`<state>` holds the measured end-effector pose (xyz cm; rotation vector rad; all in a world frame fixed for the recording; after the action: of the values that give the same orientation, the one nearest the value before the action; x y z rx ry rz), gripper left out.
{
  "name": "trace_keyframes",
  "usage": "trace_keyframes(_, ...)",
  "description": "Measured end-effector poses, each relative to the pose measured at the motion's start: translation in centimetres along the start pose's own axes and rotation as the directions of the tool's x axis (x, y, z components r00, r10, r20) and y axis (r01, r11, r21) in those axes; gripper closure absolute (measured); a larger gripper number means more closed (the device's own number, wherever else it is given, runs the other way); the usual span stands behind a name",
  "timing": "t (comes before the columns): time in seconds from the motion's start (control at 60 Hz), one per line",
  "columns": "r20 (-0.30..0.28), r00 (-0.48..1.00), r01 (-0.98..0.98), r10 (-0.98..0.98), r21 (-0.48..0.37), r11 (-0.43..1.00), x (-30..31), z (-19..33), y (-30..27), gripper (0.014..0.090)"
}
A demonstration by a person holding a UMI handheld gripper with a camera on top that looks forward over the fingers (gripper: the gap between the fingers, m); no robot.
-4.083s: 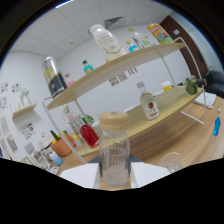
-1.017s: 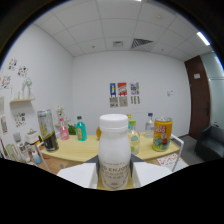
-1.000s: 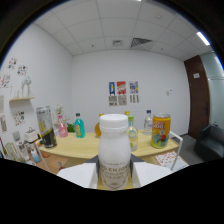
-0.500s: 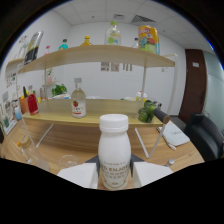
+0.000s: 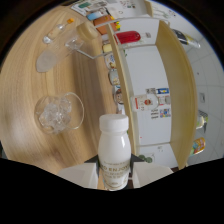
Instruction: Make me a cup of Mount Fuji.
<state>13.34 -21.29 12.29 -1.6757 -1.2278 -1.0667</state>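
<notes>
Tongs (image 5: pixel 114 172) clamp a white plastic bottle (image 5: pixel 114 150) from both sides, their pale fingers (image 5: pixel 77 175) pressed against its lower body, so the bottle stands up between them with its white screw cap (image 5: pixel 114 122) on. Its label carries dark lettering that looks like "ENJOY", though the rest is too small to read. The whole scene is tilted, with the wooden bench (image 5: pixel 30 75) running up beside the bottle. On the bench just beyond the cap sits a clear glass bowl (image 5: pixel 57 112) heaped with ice cubes (image 5: pixel 54 111). Farther along lie an empty clear cup (image 5: pixel 46 61) and some other clear glassware (image 5: pixel 75 44) I cannot make out. A wooden shelf unit (image 5: pixel 172 85) runs alongside the bench, holding several bottles, among them a red one (image 5: pixel 129 37), and a yellow can (image 5: pixel 199 145) near its end; their labels are unreadable.
</notes>
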Motion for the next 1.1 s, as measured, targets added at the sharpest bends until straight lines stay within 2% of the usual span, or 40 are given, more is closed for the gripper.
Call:
trace_keyframes(0.15,-0.053,0.965,0.254,-0.256,-0.039,0.966,1.4,0.5,-0.7,0.0569)
trace_keyframes(0.3,-0.064,0.881,0.463,-0.468,-0.075,0.883,1.6,0.7,-1.5,0.057)
trace_keyframes(0.45,-0.064,0.814,0.576,-0.578,-0.042,0.816,1.0,0.7,-2.8,0.0569)
trace_keyframes(0.583,-0.051,0.824,0.563,-0.564,-0.034,0.826,0.9,0.5,-2.7,0.057)
trace_keyframes(0.717,-0.063,0.91,0.412,-0.41,0.023,0.911,1.7,-0.5,-3.2,0.0569)
trace_keyframes(0.8,-0.037,0.979,0.202,-0.199,0.126,0.971,2.5,-1.7,-4.4,0.0567)
trace_keyframes(0.883,0.006,0.999,-0.04,0.04,0.239,0.97,3.9,-3.1,-5.7,0.0568)
trace_keyframes(0.933,0.026,0.981,-0.193,0.194,0.289,0.938,5.3,-3.9,-6.1,0.0567)
trace_keyframes(1.0,0.082,0.907,-0.417,0.414,0.324,0.849,6.7,-4.6,-6.2,0.0566)
trace_keyframes(1.1,0.157,0.717,-0.692,0.68,0.285,0.664,7.8,-4.4,-4.5,0.0567)
